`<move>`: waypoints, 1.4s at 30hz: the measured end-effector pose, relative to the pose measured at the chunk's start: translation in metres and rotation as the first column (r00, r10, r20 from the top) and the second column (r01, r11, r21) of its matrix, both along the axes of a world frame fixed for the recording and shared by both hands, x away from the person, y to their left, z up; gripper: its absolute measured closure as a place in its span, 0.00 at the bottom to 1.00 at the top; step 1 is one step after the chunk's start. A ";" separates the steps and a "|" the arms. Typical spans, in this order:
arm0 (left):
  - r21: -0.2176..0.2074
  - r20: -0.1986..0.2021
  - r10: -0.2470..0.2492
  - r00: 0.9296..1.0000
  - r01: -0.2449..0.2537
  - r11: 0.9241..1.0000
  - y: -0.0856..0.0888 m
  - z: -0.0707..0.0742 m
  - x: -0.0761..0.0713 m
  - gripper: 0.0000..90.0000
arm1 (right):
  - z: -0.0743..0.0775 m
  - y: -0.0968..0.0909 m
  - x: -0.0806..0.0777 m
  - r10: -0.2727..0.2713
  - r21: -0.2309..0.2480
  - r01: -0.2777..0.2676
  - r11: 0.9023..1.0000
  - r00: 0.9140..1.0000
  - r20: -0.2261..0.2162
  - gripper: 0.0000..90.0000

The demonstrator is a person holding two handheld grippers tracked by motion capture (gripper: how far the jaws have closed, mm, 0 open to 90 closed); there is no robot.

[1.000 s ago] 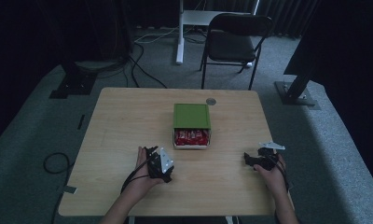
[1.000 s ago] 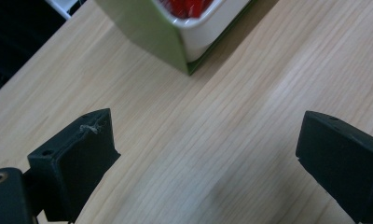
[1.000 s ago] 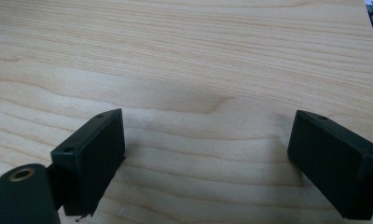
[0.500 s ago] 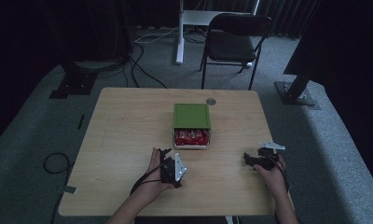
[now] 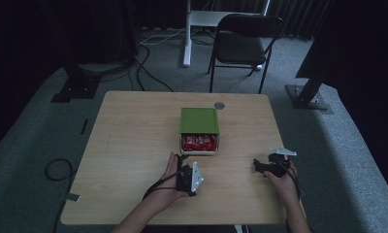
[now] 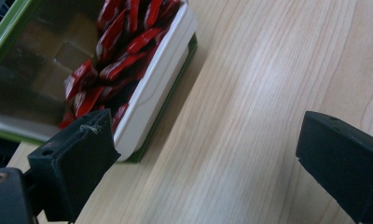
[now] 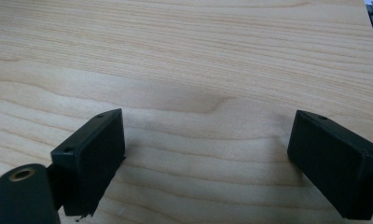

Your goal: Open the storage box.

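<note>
A green box [image 5: 199, 120] lies at the table's middle, its white inner tray [image 5: 200, 151] slid out toward me and holding several red packets [image 5: 199, 142]. My left gripper [image 5: 181, 165] rests just in front of the tray, rolled on its side and open. In the left gripper view the red packets [image 6: 121, 49] and the white tray rim [image 6: 157, 88] sit past the left jaw, and the gripper [image 6: 208, 161] spans bare wood. My right gripper [image 5: 260, 166] lies open near the front right, nothing between its jaws [image 7: 208, 161].
A small grey disc [image 5: 219, 105] lies on the wooden table [image 5: 134, 131] behind the box. A black folding chair [image 5: 245, 43] stands beyond the far edge, with cables [image 5: 148, 73] and stand bases on the grey floor.
My left gripper has shifted right, to just in front of the open tray, and rolled onto its side. The right gripper has stayed put.
</note>
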State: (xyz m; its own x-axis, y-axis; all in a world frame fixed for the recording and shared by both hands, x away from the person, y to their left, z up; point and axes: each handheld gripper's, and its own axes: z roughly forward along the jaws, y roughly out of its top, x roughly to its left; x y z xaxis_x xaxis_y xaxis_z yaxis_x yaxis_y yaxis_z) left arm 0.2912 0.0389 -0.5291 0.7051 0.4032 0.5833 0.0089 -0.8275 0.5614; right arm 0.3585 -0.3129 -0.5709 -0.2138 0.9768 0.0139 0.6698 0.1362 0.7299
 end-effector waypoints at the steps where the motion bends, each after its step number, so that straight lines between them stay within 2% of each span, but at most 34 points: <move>1: 0.003 -0.002 -0.002 1.000 0.002 1.000 -0.001 0.000 0.001 0.06 | 0.000 0.000 0.000 0.000 0.000 0.000 1.000 1.000 0.000 0.12; 4: 0.012 0.001 -0.010 1.000 0.010 1.000 -0.005 -0.001 0.003 0.06 | 0.000 0.000 0.000 0.000 0.000 0.000 1.000 1.000 0.000 0.12; 8: 0.044 0.012 -0.031 0.999 0.030 0.999 -0.011 0.000 0.007 0.08 | 0.000 0.000 0.000 0.000 0.000 0.000 1.000 1.000 0.000 0.12; 14: 0.078 0.043 -0.038 0.998 0.034 0.996 -0.017 0.000 0.013 0.10 | 0.000 0.000 0.000 0.000 0.000 0.000 1.000 1.000 0.000 0.12; 18: 0.095 0.038 -0.035 0.999 0.031 0.995 -0.019 -0.003 0.015 0.14 | 0.000 0.000 0.000 0.000 0.000 0.000 1.000 1.000 0.000 0.12; 23: 0.137 0.037 -0.038 0.999 0.033 0.990 -0.020 -0.009 0.019 0.16 | 0.000 0.000 0.000 0.000 0.001 0.000 1.000 1.000 0.000 0.12; 25: 0.138 0.038 -0.035 0.999 0.029 0.990 -0.020 -0.010 0.020 0.17 | 0.000 0.000 0.000 0.000 0.001 0.000 1.000 1.000 0.000 0.12; 33: 0.181 0.081 -0.034 0.996 0.019 0.983 -0.020 -0.011 0.027 0.17 | 0.000 0.000 0.000 0.000 0.003 0.000 1.000 1.000 0.000 0.12; 34: 0.195 0.079 -0.034 0.996 0.019 0.981 -0.020 -0.011 0.029 0.17 | 0.000 0.000 0.000 0.001 0.002 -0.001 1.000 1.000 0.000 0.12; 37: 0.196 0.072 -0.035 0.997 0.020 0.980 -0.021 -0.012 0.032 0.18 | 0.000 0.000 0.000 0.000 0.002 0.000 1.000 1.000 0.000 0.12; 42: 0.221 0.090 -0.040 0.995 0.019 0.975 -0.022 -0.016 0.035 0.19 | 0.000 0.000 0.000 0.000 0.002 0.000 1.000 1.000 0.000 0.12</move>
